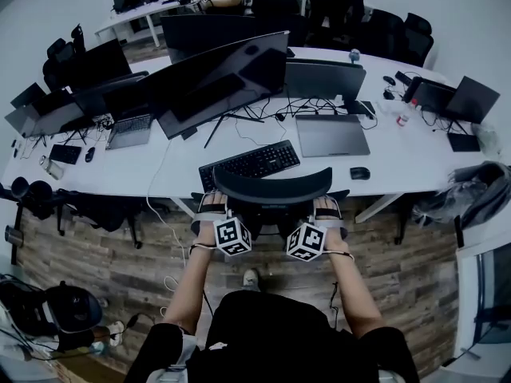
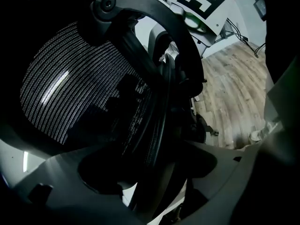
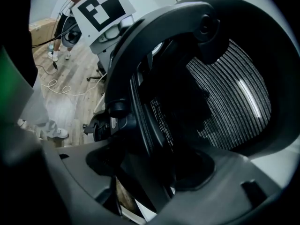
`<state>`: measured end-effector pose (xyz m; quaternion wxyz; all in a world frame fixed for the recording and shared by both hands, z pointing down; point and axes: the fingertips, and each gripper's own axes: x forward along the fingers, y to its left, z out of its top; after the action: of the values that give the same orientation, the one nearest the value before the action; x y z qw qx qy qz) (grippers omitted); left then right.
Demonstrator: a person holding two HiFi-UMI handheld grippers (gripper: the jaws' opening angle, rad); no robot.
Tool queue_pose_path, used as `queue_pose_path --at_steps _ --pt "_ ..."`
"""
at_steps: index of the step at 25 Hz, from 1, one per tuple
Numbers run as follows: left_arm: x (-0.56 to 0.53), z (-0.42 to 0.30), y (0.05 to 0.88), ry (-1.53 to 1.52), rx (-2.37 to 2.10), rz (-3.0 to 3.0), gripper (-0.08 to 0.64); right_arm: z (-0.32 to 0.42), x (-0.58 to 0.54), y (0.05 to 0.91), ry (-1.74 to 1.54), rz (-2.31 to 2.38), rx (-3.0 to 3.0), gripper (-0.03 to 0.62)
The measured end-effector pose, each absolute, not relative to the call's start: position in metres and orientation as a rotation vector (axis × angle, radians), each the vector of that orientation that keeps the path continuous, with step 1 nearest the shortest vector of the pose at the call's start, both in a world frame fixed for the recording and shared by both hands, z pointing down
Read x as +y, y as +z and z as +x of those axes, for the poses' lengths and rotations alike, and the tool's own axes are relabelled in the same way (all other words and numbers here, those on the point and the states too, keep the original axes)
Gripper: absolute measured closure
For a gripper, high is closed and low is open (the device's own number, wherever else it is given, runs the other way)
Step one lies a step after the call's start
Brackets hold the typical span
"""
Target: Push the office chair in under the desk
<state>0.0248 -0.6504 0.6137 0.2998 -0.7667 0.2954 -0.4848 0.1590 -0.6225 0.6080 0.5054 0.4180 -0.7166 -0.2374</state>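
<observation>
The black office chair (image 1: 271, 187) stands at the front edge of the white desk (image 1: 399, 159), its curved back top just under the keyboard. My left gripper (image 1: 211, 207) grips the left edge of the chair back and my right gripper (image 1: 327, 207) grips the right edge. In the left gripper view the mesh back (image 2: 70, 93) fills the left side, and its black rim (image 2: 161, 102) runs down between the jaws of the left gripper (image 2: 150, 172). The right gripper view mirrors this: mesh (image 3: 229, 93), rim (image 3: 140, 121), right gripper (image 3: 145, 172) shut on it.
On the desk lie a keyboard (image 1: 249, 163), a mouse (image 1: 359, 173), a curved monitor (image 1: 215, 78) and laptops (image 1: 331, 134). A bag (image 1: 471, 194) hangs at the right desk end. Wooden floor (image 1: 120, 270) with a white cable (image 3: 61, 88) lies behind. Other chairs (image 1: 391, 30) stand beyond.
</observation>
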Motion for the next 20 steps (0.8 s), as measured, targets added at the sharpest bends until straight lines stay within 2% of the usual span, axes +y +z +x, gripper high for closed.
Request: queue_pose_path --at_steps 20 --pt "-0.6567 0.02 0.6136 -1.244 0.764 -2.053 0.178 0.1523 -0.6282 0.6088 -0.555 1.016 -1.717 0.265"
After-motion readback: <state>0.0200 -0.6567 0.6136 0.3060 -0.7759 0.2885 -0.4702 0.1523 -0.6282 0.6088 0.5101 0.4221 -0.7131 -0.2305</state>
